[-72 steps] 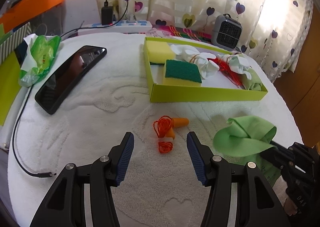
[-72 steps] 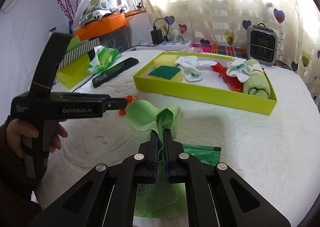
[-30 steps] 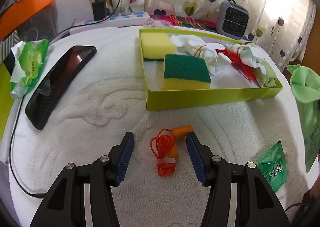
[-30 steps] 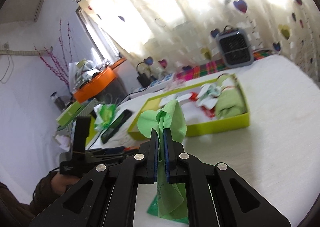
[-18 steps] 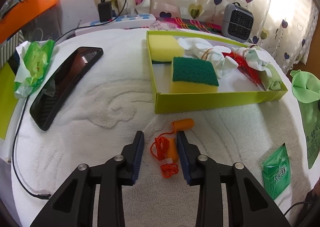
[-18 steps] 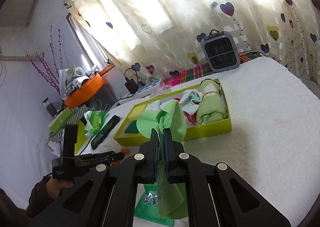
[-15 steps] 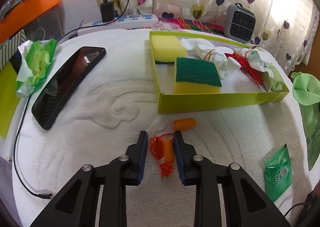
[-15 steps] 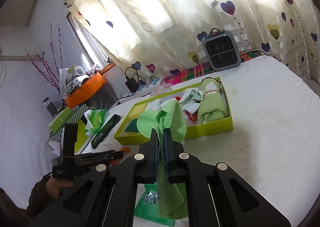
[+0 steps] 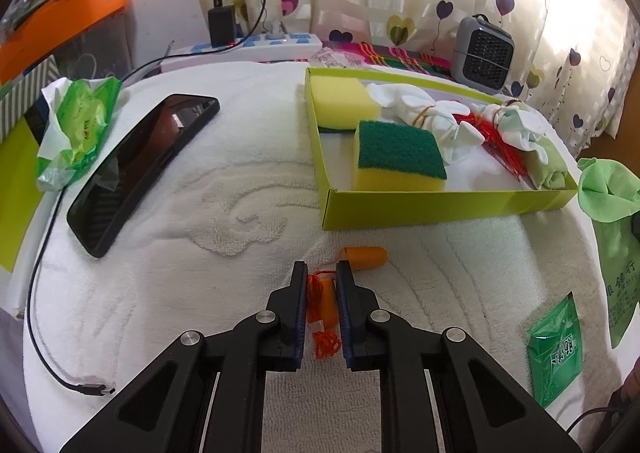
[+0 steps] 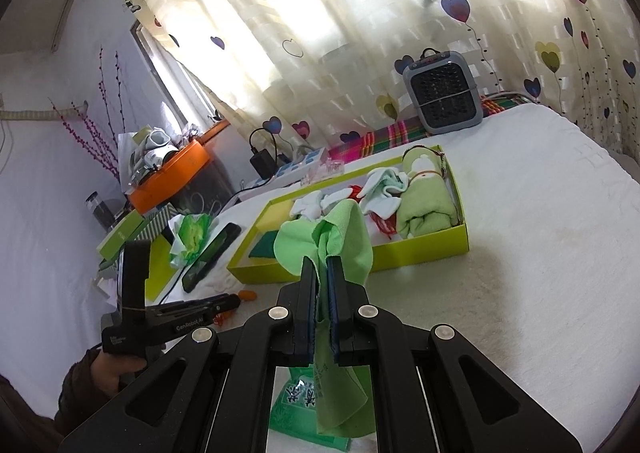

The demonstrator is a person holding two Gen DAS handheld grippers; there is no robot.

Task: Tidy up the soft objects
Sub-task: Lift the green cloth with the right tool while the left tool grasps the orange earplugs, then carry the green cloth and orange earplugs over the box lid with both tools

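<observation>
Phone [image 9: 140, 169] left of tray [image 9: 440, 205], heater [image 9: 484, 53] behind

Cream curtain [image 10: 360, 33] printed with hearts spans the rear of the frame; daylight shows strongly through it — brightest at upper centre; window frame [image 10: 160, 65] visible at its left edge. White wall [image 10: 44, 141] occupies the left side of the right wrist view; a spray of purple-pink twigs [image 10: 96, 125] stands against it. Orange shelf [image 9: 60, 17] at upper left of the left wrist view, cluttered on top; white textured towel [image 9: 240, 213] covers the working surface; plaid cloth [image 9: 384, 53] lies along the far edge — a small grey heater [image 9: 484, 49] sits beside it; white power strip [image 9: 248, 47] with black charger at rear centre.
</observation>
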